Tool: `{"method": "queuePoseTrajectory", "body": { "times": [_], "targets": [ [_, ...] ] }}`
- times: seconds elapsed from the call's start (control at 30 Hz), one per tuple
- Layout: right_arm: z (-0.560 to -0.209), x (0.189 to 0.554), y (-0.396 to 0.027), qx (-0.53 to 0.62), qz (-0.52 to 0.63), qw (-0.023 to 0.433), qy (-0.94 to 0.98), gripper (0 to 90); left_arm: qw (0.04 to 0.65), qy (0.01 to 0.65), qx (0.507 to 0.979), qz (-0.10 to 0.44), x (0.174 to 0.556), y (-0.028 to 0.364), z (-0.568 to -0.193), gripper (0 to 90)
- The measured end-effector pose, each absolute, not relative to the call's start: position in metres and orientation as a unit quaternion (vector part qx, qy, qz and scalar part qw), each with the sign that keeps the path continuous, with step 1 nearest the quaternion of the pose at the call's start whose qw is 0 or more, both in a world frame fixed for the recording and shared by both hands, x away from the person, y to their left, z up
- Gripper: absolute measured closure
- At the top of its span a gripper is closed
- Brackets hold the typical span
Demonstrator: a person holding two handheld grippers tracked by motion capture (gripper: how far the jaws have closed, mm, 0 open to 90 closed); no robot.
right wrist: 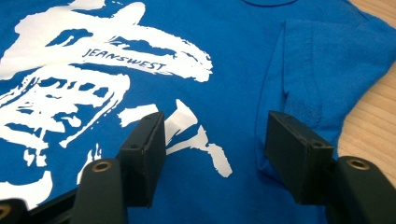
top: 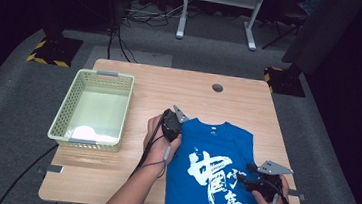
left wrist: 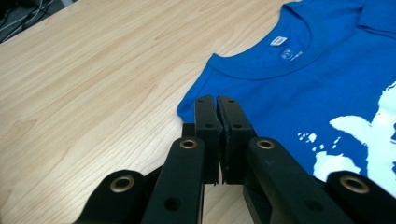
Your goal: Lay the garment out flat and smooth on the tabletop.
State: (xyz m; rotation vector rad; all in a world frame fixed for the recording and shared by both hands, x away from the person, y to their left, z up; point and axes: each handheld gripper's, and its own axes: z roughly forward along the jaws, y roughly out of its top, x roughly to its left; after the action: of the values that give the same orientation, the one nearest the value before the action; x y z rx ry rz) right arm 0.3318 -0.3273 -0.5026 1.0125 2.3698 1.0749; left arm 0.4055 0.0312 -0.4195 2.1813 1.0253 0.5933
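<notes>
High view first: your blue cotton T-shirt with the big white print (top: 217, 171) lies flat on the light wooden surface (top: 145, 86), with its neck hole pointing away from you. The shirt sits at the near right part of the surface, and its bottom edge reaches the surface's near edge.

Your left gripper (top: 173, 124) is at the shirt's left shoulder, right by the collar. In the left gripper view, its two black jaws are pressed together, and they are at the shirt's shoulder corner. You cannot tell from there if any cloth is pinched between them.

Your right gripper (top: 251, 175) is over the shirt's right side, near the bottom of the white print. In the right gripper view, its jaws stand wide apart. Nothing is squeezed between them. Under them you can see the white print and a folded-in sleeve (right wrist: 313, 79) of the shirt.

Left of the shirt, well apart from it, sits a pale green plastic basket with holes in its walls (top: 71, 104). Something white (top: 85, 132) lies inside it, at the near end.
</notes>
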Motion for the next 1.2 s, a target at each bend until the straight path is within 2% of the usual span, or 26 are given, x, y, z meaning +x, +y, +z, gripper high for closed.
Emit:
{"method": "queuePoseTrajectory", "body": {
  "times": [0.33,0.4,0.43,0.57,0.93,1.2],
  "targets": [
    [-0.503,0.332,-0.328,0.356,0.379,0.173,0.836,38.5,0.296,0.424,0.825,0.229,0.401,0.055,-0.432,85.3],
    [-0.503,0.332,-0.328,0.357,0.380,0.173,0.836,38.5,0.293,0.440,0.816,0.237,0.400,0.061,-0.435,78.4],
    [-0.503,0.332,-0.328,0.357,0.380,0.172,0.836,38.5,0.291,0.448,0.809,0.244,0.399,0.064,-0.436,70.8],
    [-0.503,0.333,-0.327,0.357,0.380,0.171,0.836,38.1,0.301,0.463,0.797,0.245,0.395,0.071,-0.434,56.0],
    [-0.502,0.333,-0.327,0.356,0.379,0.172,0.837,38.2,0.333,0.437,0.800,0.243,0.379,0.065,-0.425,50.2],
    [-0.502,0.330,-0.327,0.358,0.383,0.172,0.834,44.6,0.347,0.424,0.801,0.241,0.369,0.063,-0.422,47.7]
  ]
}}
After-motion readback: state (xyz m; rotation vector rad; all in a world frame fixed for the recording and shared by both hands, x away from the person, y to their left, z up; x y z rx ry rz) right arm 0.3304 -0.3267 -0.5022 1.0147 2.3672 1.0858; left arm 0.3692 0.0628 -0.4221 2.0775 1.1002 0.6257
